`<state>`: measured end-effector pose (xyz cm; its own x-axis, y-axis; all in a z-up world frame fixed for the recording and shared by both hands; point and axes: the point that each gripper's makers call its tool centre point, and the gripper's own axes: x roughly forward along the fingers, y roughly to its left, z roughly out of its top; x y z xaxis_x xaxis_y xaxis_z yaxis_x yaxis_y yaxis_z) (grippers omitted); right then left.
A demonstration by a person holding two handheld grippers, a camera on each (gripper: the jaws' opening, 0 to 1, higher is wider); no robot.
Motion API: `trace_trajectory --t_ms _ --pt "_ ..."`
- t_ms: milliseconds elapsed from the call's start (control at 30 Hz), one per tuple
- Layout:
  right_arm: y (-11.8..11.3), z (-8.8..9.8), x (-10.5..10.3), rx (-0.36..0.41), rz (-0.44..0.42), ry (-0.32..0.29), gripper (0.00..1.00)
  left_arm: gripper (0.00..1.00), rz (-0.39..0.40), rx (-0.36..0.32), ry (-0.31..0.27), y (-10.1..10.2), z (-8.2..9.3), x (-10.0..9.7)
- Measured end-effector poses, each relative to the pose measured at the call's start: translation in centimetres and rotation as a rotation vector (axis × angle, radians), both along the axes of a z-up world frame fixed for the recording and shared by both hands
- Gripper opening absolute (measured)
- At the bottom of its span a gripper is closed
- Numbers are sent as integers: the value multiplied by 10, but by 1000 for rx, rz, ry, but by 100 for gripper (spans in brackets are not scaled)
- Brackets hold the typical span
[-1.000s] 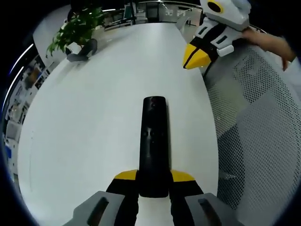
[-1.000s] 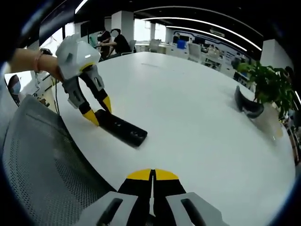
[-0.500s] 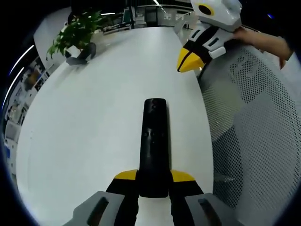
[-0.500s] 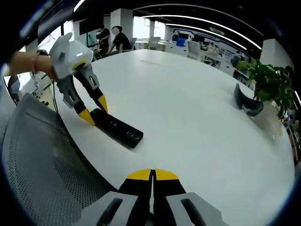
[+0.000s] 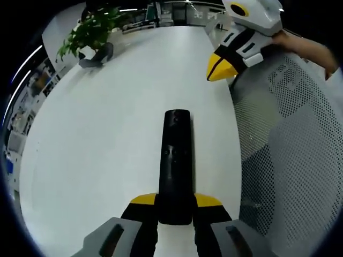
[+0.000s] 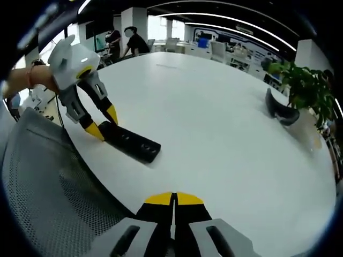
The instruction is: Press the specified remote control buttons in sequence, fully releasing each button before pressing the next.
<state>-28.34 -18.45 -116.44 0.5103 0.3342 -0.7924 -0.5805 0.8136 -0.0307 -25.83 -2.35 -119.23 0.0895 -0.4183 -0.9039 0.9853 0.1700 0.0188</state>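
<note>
While your left gripper (image 5: 174, 206) clamps the near end of the remote (image 5: 175, 160) at lower centre of the left gripper view, the black body runs up the frame over the white table (image 5: 107, 134), buttons facing up, likely so it cannot slide under a press. At upper left of that view a potted plant (image 5: 91, 29) stands well apart. At upper right your right gripper (image 5: 222, 67) hangs with its yellow tips pressed together, a single point suited to one button. In the right gripper view, that clamped remote (image 6: 128, 142) lies at left of centre, and the mesh chair (image 6: 48, 187) fills the lower left.
</note>
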Motion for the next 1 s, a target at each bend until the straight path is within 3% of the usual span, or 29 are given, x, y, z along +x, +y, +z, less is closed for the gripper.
trace_trajectory --t_ms 1000 --pt "-5 -6 -2 -57 20 17 0 23 -5 -26 0 0 0 -10"
